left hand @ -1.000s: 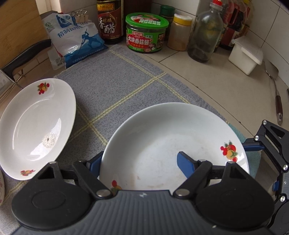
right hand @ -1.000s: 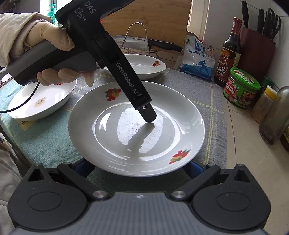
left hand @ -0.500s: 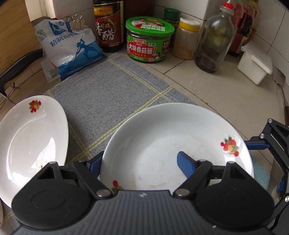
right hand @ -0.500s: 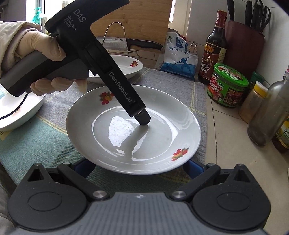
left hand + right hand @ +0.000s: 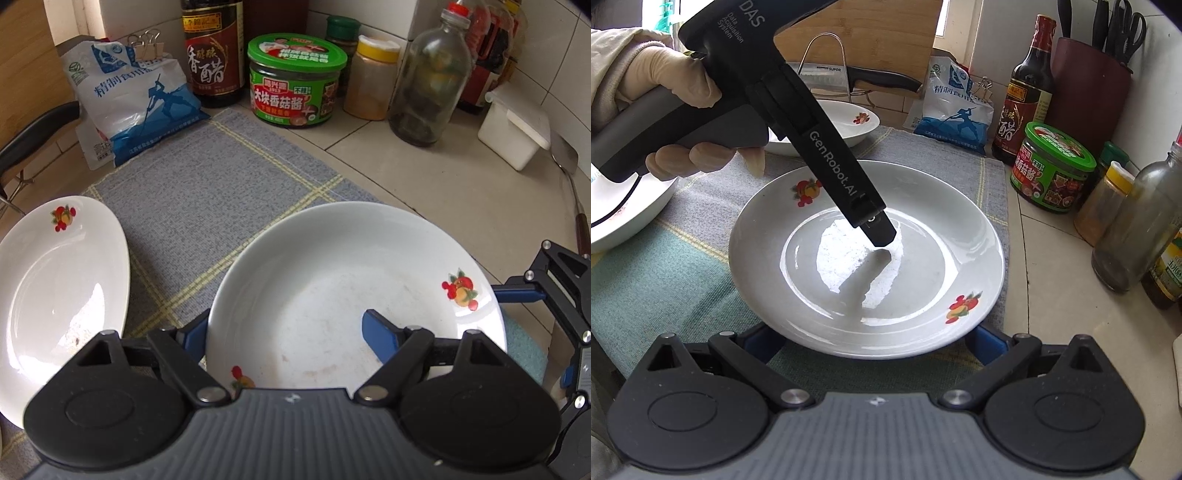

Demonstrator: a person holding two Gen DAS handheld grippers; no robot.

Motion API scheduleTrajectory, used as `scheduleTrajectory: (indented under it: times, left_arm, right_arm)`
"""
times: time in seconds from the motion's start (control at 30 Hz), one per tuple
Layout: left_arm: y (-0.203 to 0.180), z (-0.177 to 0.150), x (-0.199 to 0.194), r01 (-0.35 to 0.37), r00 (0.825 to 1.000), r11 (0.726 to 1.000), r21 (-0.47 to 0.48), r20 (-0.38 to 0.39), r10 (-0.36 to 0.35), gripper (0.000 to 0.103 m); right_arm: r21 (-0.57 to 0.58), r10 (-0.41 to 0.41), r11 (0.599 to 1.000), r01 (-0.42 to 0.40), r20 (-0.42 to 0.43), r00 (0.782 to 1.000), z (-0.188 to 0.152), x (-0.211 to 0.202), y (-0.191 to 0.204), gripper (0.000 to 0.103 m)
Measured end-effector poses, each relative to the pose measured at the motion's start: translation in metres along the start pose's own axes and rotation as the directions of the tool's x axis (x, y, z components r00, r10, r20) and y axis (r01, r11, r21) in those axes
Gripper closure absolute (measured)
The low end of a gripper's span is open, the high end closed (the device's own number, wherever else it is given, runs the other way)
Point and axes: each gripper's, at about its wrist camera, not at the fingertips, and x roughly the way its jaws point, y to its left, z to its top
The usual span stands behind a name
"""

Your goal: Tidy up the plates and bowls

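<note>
left wrist view: white plate [image 5: 354, 288] w/ fruit prints sits right in front of the left gripper [image 5: 284, 341]. one blue finger is outside the near-left rim, the other over the plate's inside, so the jaws straddle the near rim. looks like a clamp on the rim, though actual pad contact isn't clear. plate lies partly on the grey mat [image 5: 207, 192], far-right edge over the tiled counter [image 5: 461, 184]. a 2nd plate [image 5: 55, 288] is just beside it to the left, not touching. the right gripper's linkage shows at the plate's right edge.

right wrist view: same plate [image 5: 866, 258] dead ahead of the right gripper [image 5: 868, 341], blue fingers set wide apart at either side of the near rim, below it; can't tell if they touch. gloved left hand [image 5: 668, 110] holds its tool pitched steeply down, tip over the plate centre. left hand is nearer. next move prob a lift toward the other plates.
</note>
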Motion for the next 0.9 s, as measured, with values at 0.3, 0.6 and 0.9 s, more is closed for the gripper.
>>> scheduleTrajectory:
  times: [0.3, 0.6, 0.9]
  left_arm:
    - [-0.002, -0.001, -0.002, 0.0, 1.0, 1.0, 0.007, 0.015, 0.0, 0.018]
    - [-0.01, -0.002, -0.012, -0.042, 0.998, 0.998, 0.044, 0.04, 0.041, 0.007]
    - [-0.011, -0.012, -0.033, -0.057, 0.993, 0.998, 0.032, 0.105, 0.054, 0.007]
  right_arm:
    - [0.002, -0.014, 1.0, 0.014, -0.012, 1.0, 0.0, -0.003, 0.0, 0.0]
    - [0.029, -0.033, 0.999, 0.034, -0.026, 0.999, 0.0, -0.011, 0.002, 0.0]
    - [0.077, -0.09, 0.992, 0.095, -0.065, 0.994, 0.0, -0.021, 0.004, 0.0]
